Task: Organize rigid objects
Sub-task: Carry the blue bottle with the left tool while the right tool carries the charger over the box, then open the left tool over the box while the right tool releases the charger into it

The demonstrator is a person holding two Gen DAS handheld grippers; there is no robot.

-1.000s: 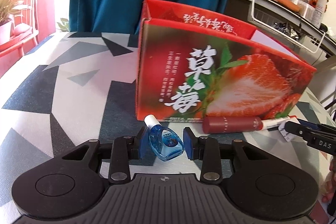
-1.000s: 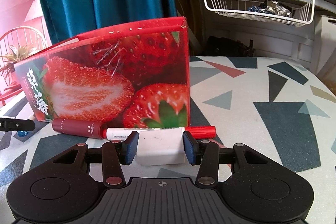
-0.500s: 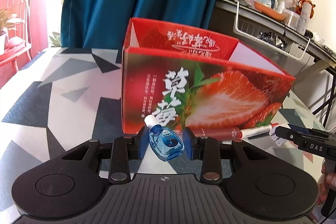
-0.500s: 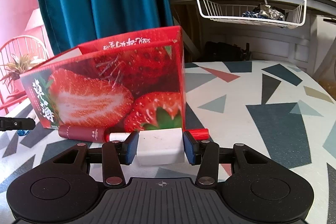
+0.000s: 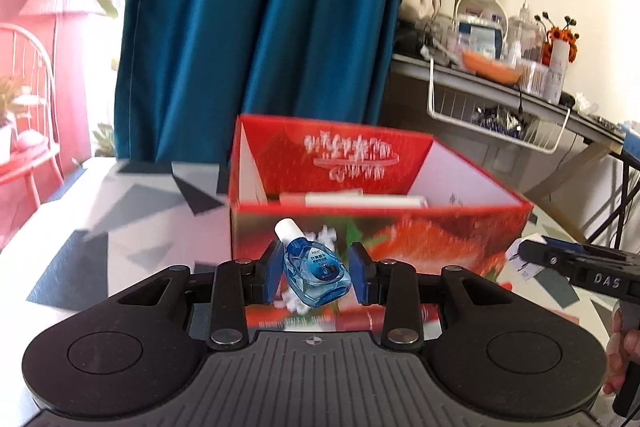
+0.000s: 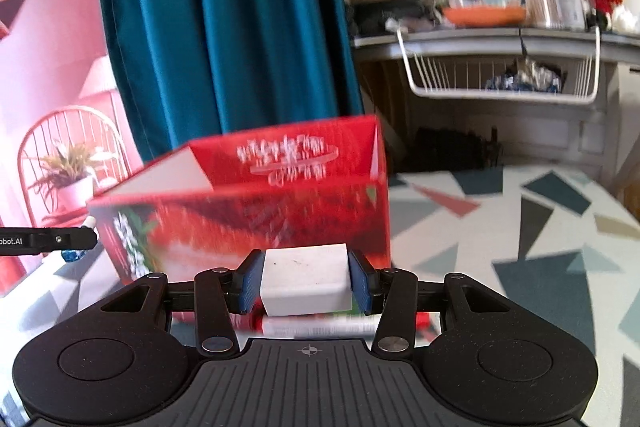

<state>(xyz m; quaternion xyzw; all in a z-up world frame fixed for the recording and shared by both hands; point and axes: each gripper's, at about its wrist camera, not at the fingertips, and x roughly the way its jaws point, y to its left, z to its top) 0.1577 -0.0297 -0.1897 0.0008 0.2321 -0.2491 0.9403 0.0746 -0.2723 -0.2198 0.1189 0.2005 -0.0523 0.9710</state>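
Observation:
My left gripper (image 5: 316,273) is shut on a small blue eye-drop bottle (image 5: 314,271) with a white cap, held in the air in front of the red strawberry box (image 5: 400,227). My right gripper (image 6: 306,285) is shut on a white eraser block (image 6: 306,281), held near the box's (image 6: 248,211) front wall. The box is open at the top; a white and pink tube (image 5: 360,201) lies inside. A dark red tube (image 5: 360,321) and a white marker with a red cap (image 6: 320,327) lie on the table against the box front.
The table (image 6: 520,227) has a white cloth with grey, teal and red triangles. A teal curtain (image 5: 260,27) hangs behind. A cluttered shelf with a white wire basket (image 6: 500,79) stands at the back right. A red chair with a plant (image 6: 68,171) is at the left.
Both grippers have lifted off the table with their objects. The views now look over the box's rim into its inside.

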